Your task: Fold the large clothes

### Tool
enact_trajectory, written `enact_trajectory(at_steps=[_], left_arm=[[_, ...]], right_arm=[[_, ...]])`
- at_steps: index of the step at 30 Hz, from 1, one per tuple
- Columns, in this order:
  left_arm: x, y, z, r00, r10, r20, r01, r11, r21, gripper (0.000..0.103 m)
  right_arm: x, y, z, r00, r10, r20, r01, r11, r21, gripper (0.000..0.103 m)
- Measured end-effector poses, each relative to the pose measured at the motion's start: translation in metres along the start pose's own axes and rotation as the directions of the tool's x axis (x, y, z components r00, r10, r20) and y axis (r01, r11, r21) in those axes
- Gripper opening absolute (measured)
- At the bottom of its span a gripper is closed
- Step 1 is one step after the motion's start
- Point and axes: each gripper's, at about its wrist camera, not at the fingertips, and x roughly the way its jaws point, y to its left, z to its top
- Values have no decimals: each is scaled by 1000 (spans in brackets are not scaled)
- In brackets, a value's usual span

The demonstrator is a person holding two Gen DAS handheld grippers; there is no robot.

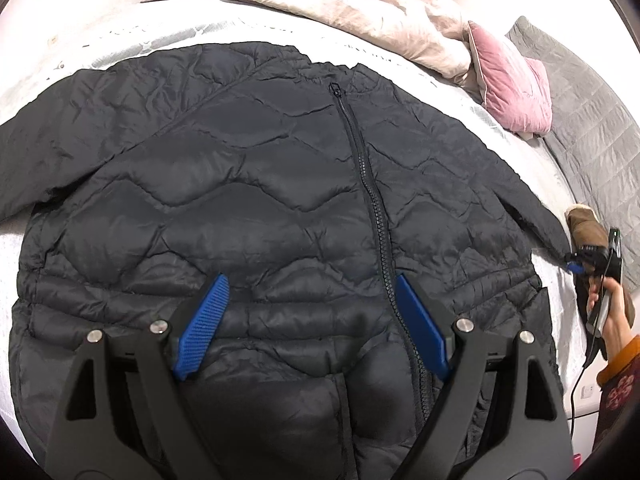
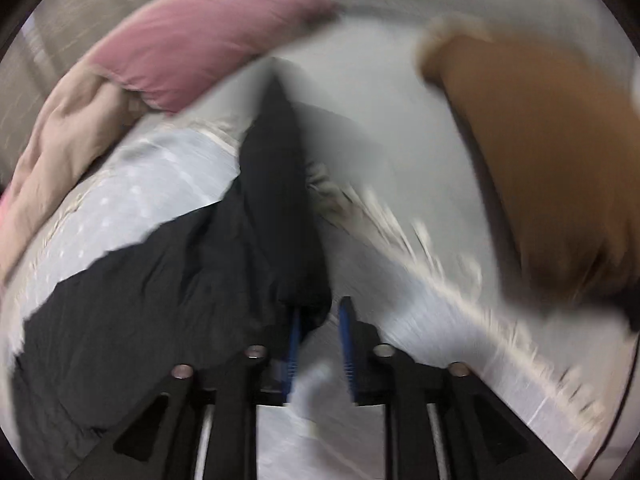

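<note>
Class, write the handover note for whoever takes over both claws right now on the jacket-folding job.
Left claw: open, hovering over the lower front of the black quilted jacket, holding nothing.
Right claw: at the cuff of the jacket's right sleeve; the view is motion-blurred, with a gap visible between its fingers, so the grip is uncertain.
Jacket: lies front up, zipped, spread flat on the white bed sheet, collar towards the pink pillow and beige duvet.
Done: laid out flat.
Left: every fold, probably starting with this sleeve going across the body.
</note>
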Motion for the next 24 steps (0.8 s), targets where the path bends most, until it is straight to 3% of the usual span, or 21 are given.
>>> enact_trajectory(at_steps=[3, 6, 11, 12, 13, 14, 16, 18, 19, 20, 22, 23, 24], left_arm=[[3, -3, -1, 1000, 18, 0, -18, 1000, 17, 85], [7, -2, -2, 1000, 30, 0, -30, 999, 21, 85], [14, 1, -2, 999, 54, 4, -54, 998, 20, 85], [15, 3, -2, 998, 59, 6, -59, 998, 20, 85], [16, 6, -1, 998, 67, 7, -67, 998, 18, 85], [17, 9, 0, 997, 73, 6, -73, 997, 13, 85], [17, 15, 3, 997, 80, 3, -80, 997, 0, 85], [14, 23, 5, 997, 81, 5, -80, 997, -15, 85], [12, 26, 6, 997, 80, 5, -80, 997, -23, 85], [9, 29, 7, 997, 77, 6, -77, 997, -28, 85], [0, 36, 10, 997, 73, 14, -72, 997, -36, 85], [-6, 39, 10, 997, 72, 22, -71, 997, -40, 85], [-11, 42, 11, 997, 73, 30, -71, 997, -42, 85]], right_arm=[[9, -25, -7, 995, 103, -16, -103, 994, 24, 48], [11, -35, -8, 974, 224, 6, -224, 973, 49, 63], [19, -39, -7, 957, 281, 79, -288, 952, 101, 68], [21, -33, -6, 959, 263, 102, -273, 958, 93, 54], [23, -25, -5, 967, 226, 118, -235, 969, 70, 10], [29, -20, 1, 975, 196, 108, -203, 978, 49, 5], [33, -8, 7, 990, 19, 139, -17, 1000, -22, 4], [30, -1, 11, 972, -149, 181, 157, 987, -34, 4], [28, -1, 11, 962, -198, 187, 204, 979, -13, 5], [25, -1, 9, 959, -213, 189, 216, 976, 5, 5], [19, -4, 4, 974, -153, 165, 150, 988, 30, 10], [17, -4, 1, 983, -116, 139, 114, 993, 23, 14], [15, -5, -3, 990, -83, 110, 82, 997, 7, 25]])
